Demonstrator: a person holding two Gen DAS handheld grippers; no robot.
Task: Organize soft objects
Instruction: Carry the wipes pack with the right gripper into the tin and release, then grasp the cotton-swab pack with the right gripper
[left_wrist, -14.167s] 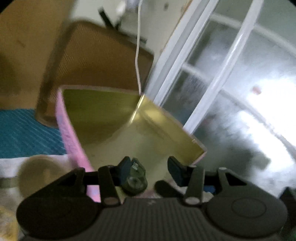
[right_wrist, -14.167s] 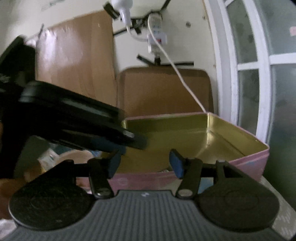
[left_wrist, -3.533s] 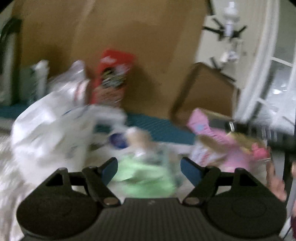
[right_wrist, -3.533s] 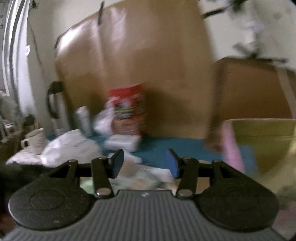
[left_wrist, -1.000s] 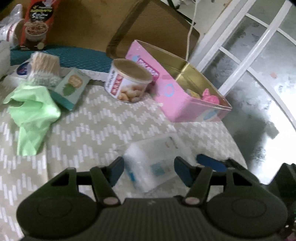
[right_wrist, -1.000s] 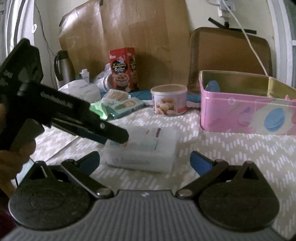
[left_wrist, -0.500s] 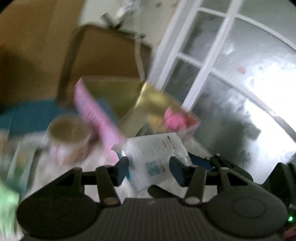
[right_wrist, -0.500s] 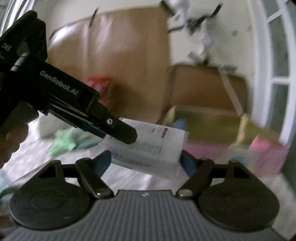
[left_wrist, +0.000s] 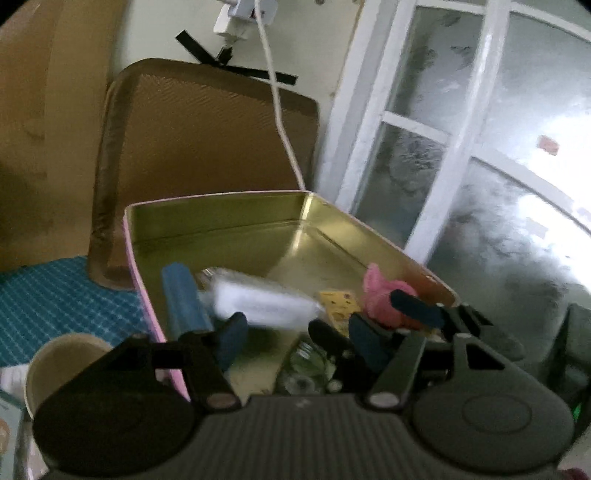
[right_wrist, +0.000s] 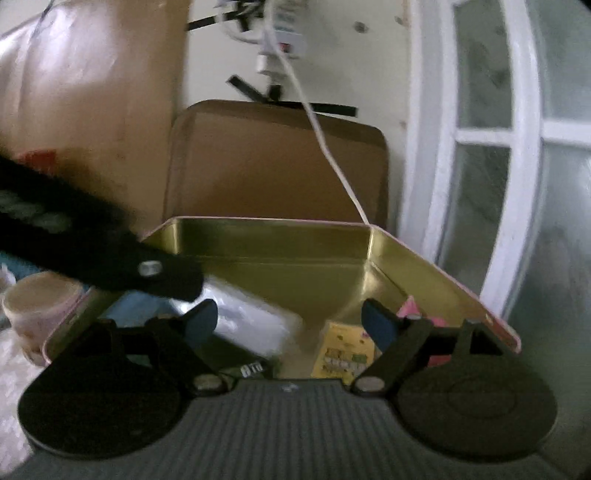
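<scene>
Crinkly plastic tissue pack (left_wrist: 258, 301), light and squashy, lies in the pink tin (left_wrist: 221, 210) at twelve o'clock of my left gripper (left_wrist: 295, 338), whose jaws stand parted and empty like my right gripper (right_wrist: 291, 321); I judge a mid-body pinch best.

No readable text anywhere. White plastic packet (right_wrist: 255, 321) between the right gripper (right_wrist: 288, 325) jaws: print too blurred. Yellow card (right_wrist: 345, 349) just inside the right jaw shows coloured marks, not legible. Small black tag (right_wrist: 252, 368) with white characters below the jaw gap, near the gripper body: cannot make them out. Left view: same packet (left_wrist: 258, 301) just ahead of the left gripper (left_wrist: 295, 338) jaws, smeared by motion; yellow card (left_wrist: 338, 304) beside it, unreadable.
</scene>
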